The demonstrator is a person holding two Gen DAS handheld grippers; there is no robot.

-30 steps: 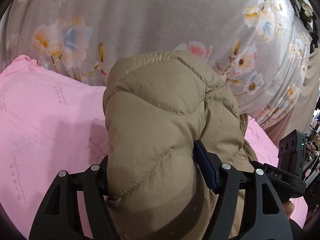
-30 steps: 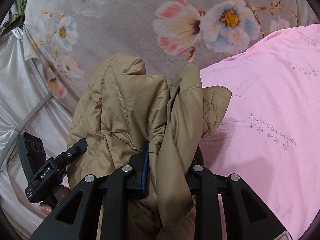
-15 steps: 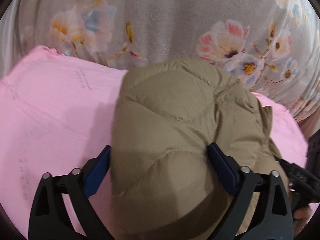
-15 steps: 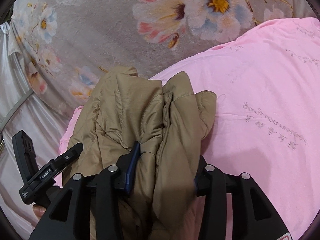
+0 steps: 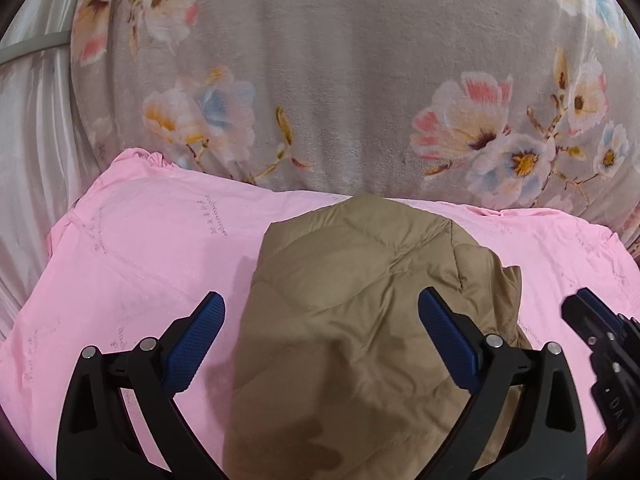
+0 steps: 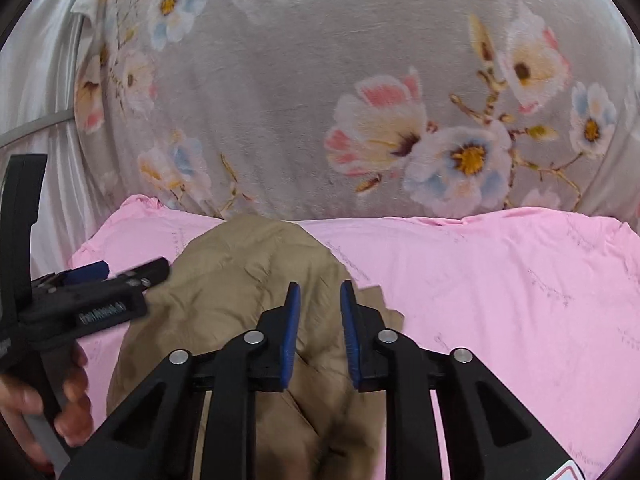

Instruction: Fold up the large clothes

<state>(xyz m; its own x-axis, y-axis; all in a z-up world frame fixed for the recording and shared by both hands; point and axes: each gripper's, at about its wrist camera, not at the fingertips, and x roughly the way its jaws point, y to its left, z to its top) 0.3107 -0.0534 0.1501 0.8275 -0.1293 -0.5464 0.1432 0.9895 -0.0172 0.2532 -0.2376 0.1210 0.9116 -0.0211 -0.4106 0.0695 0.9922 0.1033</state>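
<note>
A folded tan quilted jacket (image 5: 360,312) lies on a pink sheet (image 5: 140,264); it also shows in the right wrist view (image 6: 240,292). My left gripper (image 5: 320,312) is wide open above the jacket, its blue pads (image 5: 200,332) apart and off the fabric. My right gripper (image 6: 318,296) is above the jacket's right part, with a narrow gap between its pads (image 6: 290,320) and nothing held. The left gripper also shows at the left of the right wrist view (image 6: 100,280), and the right gripper at the right edge of the left wrist view (image 5: 596,332).
A grey floral blanket (image 5: 360,80) covers the bed behind the pink sheet (image 6: 500,280). Silvery curtain fabric (image 5: 32,120) hangs at the far left. A hand (image 6: 60,400) holds the left gripper's handle.
Both grippers have let go of the jacket and pulled back. The jacket, held bunched up a second ago, now lies lower on the pink sheet.
</note>
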